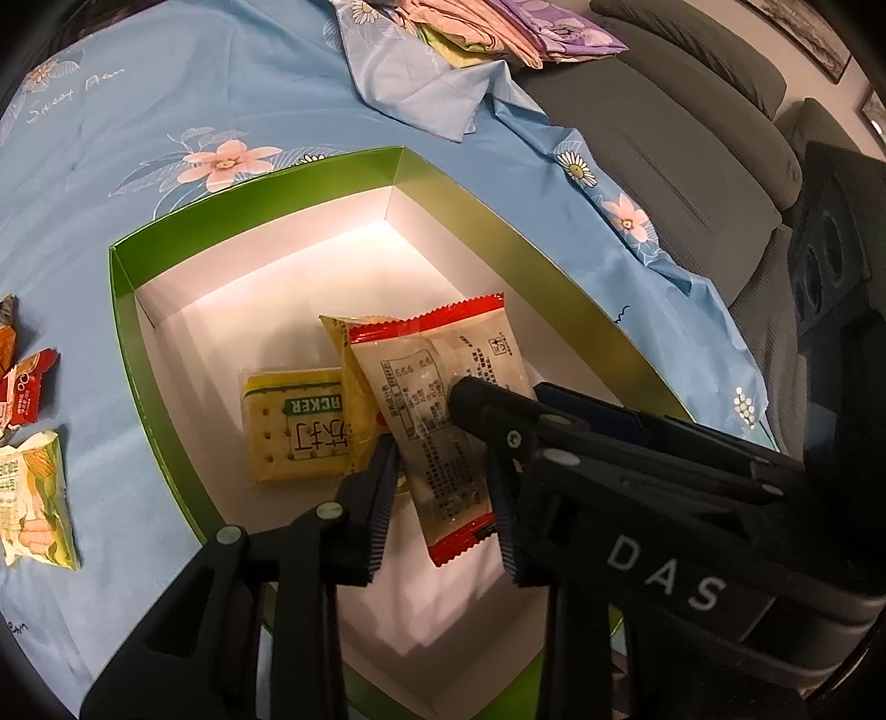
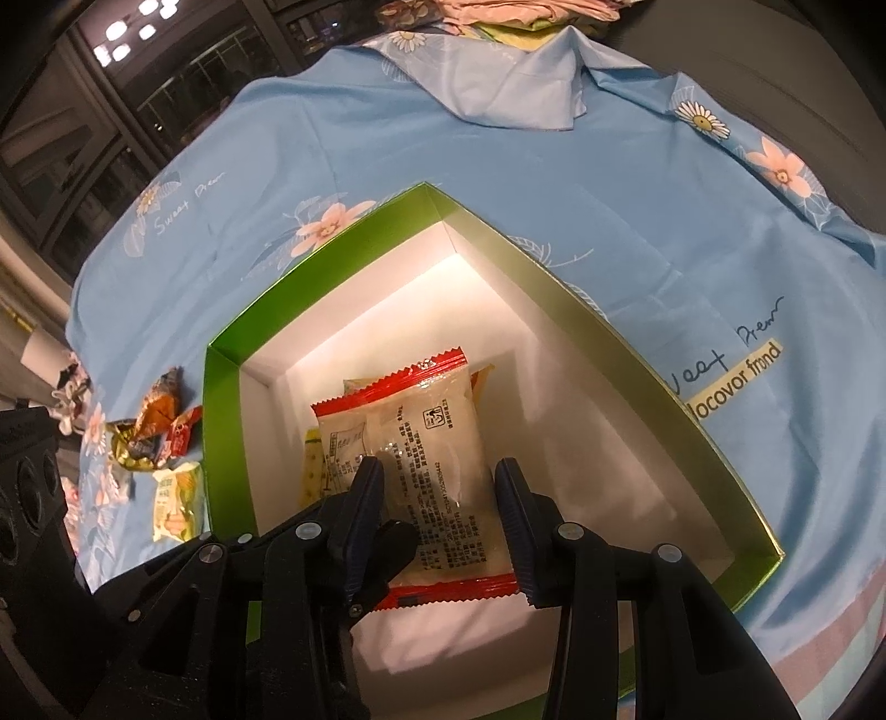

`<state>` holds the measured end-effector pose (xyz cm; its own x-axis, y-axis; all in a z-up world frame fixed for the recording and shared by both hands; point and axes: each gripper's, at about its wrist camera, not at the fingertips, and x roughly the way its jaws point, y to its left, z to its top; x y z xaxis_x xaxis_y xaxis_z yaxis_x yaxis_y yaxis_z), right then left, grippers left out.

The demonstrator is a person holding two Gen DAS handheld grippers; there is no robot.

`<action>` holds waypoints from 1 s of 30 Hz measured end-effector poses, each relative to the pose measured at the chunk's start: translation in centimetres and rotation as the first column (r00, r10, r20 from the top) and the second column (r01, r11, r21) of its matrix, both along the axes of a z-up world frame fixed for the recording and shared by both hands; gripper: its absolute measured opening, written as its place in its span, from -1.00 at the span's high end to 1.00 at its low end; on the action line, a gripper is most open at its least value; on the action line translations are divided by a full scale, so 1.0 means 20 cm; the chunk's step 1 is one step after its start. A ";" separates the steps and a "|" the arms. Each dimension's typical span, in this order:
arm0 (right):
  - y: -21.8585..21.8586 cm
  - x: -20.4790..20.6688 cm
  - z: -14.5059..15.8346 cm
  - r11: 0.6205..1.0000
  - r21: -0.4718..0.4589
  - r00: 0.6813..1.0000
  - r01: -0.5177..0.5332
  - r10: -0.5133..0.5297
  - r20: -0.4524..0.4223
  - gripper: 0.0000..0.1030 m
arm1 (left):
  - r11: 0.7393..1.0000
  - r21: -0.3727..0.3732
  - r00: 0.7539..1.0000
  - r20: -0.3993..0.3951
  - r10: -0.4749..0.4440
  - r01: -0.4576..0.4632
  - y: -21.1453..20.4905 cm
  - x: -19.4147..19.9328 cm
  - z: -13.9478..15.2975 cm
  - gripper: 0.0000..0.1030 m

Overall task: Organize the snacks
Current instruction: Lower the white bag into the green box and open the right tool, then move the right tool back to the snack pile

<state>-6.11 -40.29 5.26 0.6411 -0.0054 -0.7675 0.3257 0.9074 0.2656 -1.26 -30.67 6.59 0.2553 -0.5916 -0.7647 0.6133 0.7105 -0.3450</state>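
Note:
A green box (image 1: 166, 354) with a white inside sits on the blue flowered cloth. Inside lie a yellow cracker pack (image 1: 293, 432), another yellow pack (image 1: 354, 360) and, on top, a clear packet with red ends (image 1: 437, 399). My left gripper (image 1: 443, 487) is open, its fingers on either side of the red-ended packet. My right gripper (image 2: 437, 498) is also open over the same packet (image 2: 421, 437), above the box (image 2: 221, 410). The right gripper's body shows in the left wrist view (image 1: 609, 443), resting over the packet.
Loose snacks lie on the cloth left of the box: a green-yellow pack (image 1: 33, 498), a red pack (image 1: 27, 393) and orange and gold wrappers (image 2: 149, 421). Folded cloths (image 1: 443, 33) lie at the far side. A grey sofa (image 1: 692, 155) stands to the right.

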 end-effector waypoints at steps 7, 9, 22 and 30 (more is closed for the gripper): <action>0.01 0.01 -0.01 1.000 0.008 1.000 -0.025 0.026 -0.011 0.16 | 1.000 0.024 1.000 0.027 -0.017 0.016 0.02 0.00 0.00 0.39; 0.02 0.01 -0.01 0.999 0.008 0.999 -0.032 0.032 -0.012 0.16 | 0.999 0.045 0.999 0.049 -0.010 0.008 0.03 0.00 0.01 0.33; 0.06 0.06 -0.02 1.000 -0.005 0.999 -0.022 0.022 -0.043 -0.09 | 0.998 0.045 0.997 0.061 0.040 -0.043 0.13 0.02 0.02 0.39; 0.05 0.06 -0.03 1.000 -0.005 0.998 -0.017 0.017 -0.055 -0.28 | 0.993 0.105 0.991 0.126 0.044 -0.057 0.16 0.03 0.00 0.40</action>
<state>-4.84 -39.27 4.60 0.5983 0.0011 -0.8013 0.3240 0.9143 0.2432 -0.59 -27.52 6.68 0.3790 -0.4912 -0.7843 0.6088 0.7706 -0.1885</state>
